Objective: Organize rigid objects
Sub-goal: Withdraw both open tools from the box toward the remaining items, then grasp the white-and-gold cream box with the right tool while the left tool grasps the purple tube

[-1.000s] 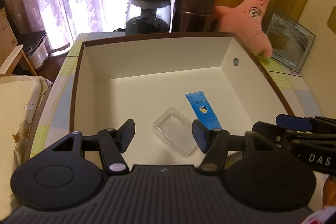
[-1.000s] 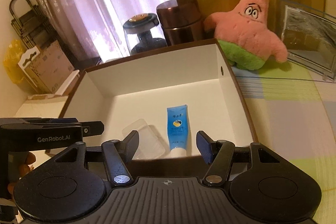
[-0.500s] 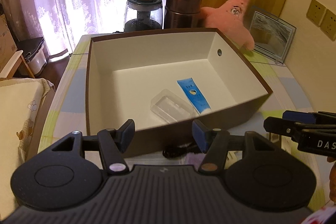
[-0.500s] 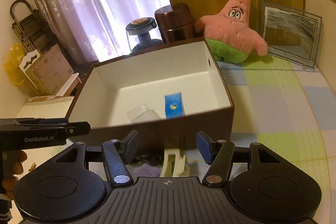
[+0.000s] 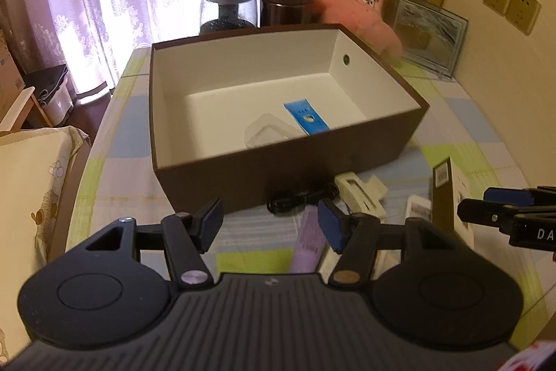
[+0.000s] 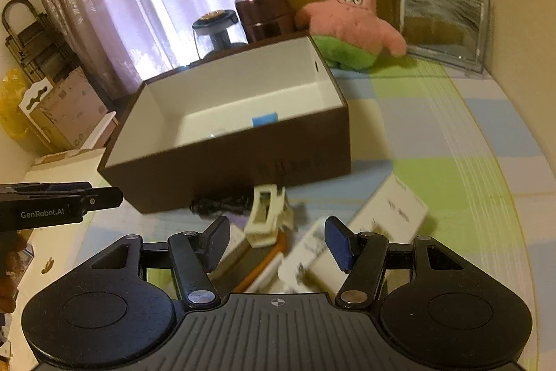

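Note:
A brown box (image 5: pixel 295 162) with a white inside stands on the table; it also shows in the right wrist view (image 6: pixel 243 162). In it lie a blue tube (image 5: pixel 305 117) and a clear plastic case (image 5: pixel 267 134). In front of it lie a cream clip (image 6: pixel 266 218), a black cable (image 5: pixel 302 199), a purple tube (image 5: pixel 307 242) and white cartons (image 6: pixel 385 218). My left gripper (image 5: pixel 271 225) is open and empty above the table before the box. My right gripper (image 6: pixel 276 240) is open and empty above the loose items.
Behind the box stand a glass jar (image 5: pixel 227 7), a brown canister (image 5: pixel 286 0), a pink starfish plush (image 6: pixel 351 19) and a framed picture (image 6: pixel 443 23). The checked tablecloth (image 6: pixel 451 162) stretches to the right. Curtains and cardboard boxes are at the left.
Both grippers have pulled back and up from the box. The loose items in front of the box have come into view.

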### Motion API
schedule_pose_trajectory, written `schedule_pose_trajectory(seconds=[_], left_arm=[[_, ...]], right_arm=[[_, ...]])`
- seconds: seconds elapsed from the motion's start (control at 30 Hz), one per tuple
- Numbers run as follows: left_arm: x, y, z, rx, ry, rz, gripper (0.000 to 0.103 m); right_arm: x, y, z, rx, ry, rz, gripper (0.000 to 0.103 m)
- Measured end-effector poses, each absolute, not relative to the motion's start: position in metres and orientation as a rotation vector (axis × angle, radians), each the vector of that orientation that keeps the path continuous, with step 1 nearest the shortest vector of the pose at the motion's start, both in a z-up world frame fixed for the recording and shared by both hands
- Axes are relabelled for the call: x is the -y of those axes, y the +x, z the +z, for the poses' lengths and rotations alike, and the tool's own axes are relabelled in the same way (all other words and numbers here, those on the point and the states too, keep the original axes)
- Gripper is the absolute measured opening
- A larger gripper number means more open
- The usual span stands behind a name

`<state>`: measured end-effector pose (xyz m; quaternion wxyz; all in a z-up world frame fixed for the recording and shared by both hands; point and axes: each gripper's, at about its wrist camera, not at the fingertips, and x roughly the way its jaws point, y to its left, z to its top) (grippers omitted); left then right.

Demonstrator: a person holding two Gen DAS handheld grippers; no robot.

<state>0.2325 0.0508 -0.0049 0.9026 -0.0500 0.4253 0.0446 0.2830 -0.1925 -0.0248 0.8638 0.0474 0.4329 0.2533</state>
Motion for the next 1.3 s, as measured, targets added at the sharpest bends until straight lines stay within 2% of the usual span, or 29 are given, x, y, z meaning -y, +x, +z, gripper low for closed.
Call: schedule_pose_trajectory(seconds=[0.47,0.93,1.17,1.3], left_arm=[[-0.037,0.210,-0.027,-0.921,-0.061,0.031,0.056],[-0.029,0.210,-0.044,-0.943,-0.037,0.006,0.056],[-0.032,0.217,-0.052,-0.957,-0.035,0.010,0.056],[-0.033,0.223,-0.057,-0.967,-0.029,0.012,0.056]], right_arm=[[0.212,0.244,-0.046,-0.990,0.104,0.458,0.058],[0.223,0.247,-0.061,-1.045,0.161,0.408,0.058],[0.227,0.257,-0.064,-1.037,0.209,0.374,0.069],[0.227,0.265,-0.067,-1.037,0.226,0.356,0.071]])
